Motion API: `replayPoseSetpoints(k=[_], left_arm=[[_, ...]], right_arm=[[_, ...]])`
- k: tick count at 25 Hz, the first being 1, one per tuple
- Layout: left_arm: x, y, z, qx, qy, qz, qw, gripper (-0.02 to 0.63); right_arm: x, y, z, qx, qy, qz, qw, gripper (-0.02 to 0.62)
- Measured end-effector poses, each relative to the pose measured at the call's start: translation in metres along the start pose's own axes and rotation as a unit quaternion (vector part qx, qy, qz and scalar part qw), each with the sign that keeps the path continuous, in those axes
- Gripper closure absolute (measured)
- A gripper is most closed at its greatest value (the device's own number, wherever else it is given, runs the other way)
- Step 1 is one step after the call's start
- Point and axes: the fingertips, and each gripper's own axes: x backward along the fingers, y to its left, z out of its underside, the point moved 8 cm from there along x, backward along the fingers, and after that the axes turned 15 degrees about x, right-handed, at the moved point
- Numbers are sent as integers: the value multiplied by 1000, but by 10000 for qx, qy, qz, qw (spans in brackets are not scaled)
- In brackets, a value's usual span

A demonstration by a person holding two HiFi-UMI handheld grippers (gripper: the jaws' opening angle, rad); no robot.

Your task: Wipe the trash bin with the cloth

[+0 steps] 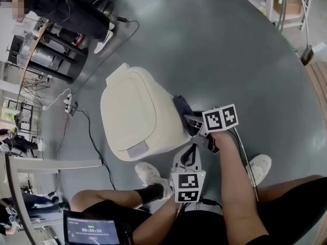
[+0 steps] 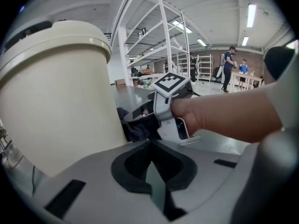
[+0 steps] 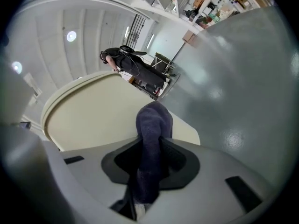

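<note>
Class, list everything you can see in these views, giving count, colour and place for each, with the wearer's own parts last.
trash bin: one, cream, on the grey floor, centre.
cloth: one, dark blue, against the bin's side.
cable: at least one, black, on the floor left of the bin.
bystander: one, dark clothes, top left.
shelving: white, far background.
shoes: two, white, on the floor near the bin.
left gripper: one, grey, fingers shut on nothing, beside the bin.
right gripper: one, grey, fingers shut on the cloth.

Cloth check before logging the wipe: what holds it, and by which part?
The right hand-held gripper is shut on the cloth partway along it, a bunched end poking past the jaws.
</note>
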Motion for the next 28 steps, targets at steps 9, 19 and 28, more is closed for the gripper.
replayPoseSetpoints(k=[9,19,28], left_arm=[[-26,-2,21,145,460,160,9987,609],[-32,5,28,337,801,109,9962,609],[-33,11,24,245,861,26,9960,609]], right_arm=[[-18,-42,42,-495,190,218,9984,505],[-27,-65,70,-769,439,481,9949,505],[-21,-70,65,-737,310,731,9941,505]])
